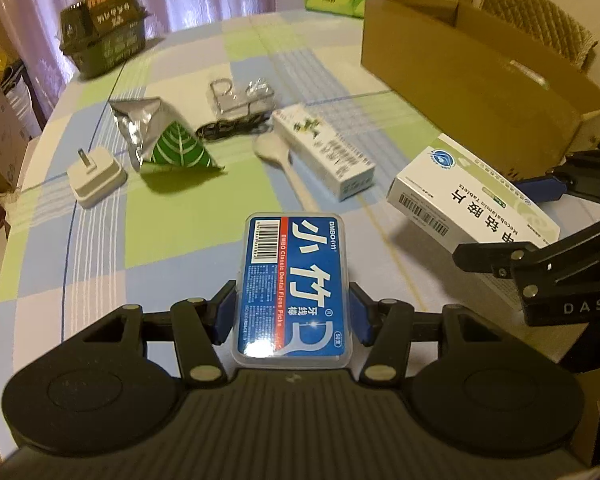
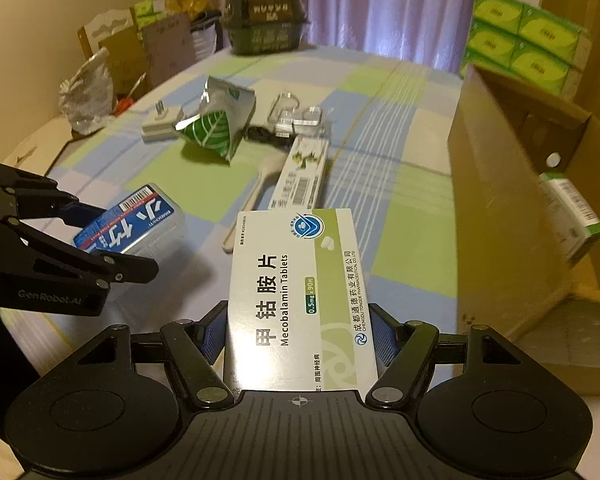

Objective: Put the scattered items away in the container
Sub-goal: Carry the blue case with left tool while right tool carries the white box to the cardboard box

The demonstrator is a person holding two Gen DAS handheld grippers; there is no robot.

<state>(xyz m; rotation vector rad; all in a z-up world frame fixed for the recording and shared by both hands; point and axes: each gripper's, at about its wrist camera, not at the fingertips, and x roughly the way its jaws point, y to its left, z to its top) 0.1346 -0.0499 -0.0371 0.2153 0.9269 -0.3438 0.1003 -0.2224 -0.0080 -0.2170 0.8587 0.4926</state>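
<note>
The bench [image 1: 172, 216] carries a checked cloth, with the open cardboard box [image 1: 480, 80] at its right. The left gripper [image 1: 292, 312] has its fingers clamped on the smooth, hard plastic floss case [image 1: 292, 280]; the right gripper [image 2: 300, 332] has its fingers clamped on the flat card tablet box [image 2: 296, 300], both held above the bench. Risk: the slick case may slip, and the thin card may crush or catch the box wall.
</note>
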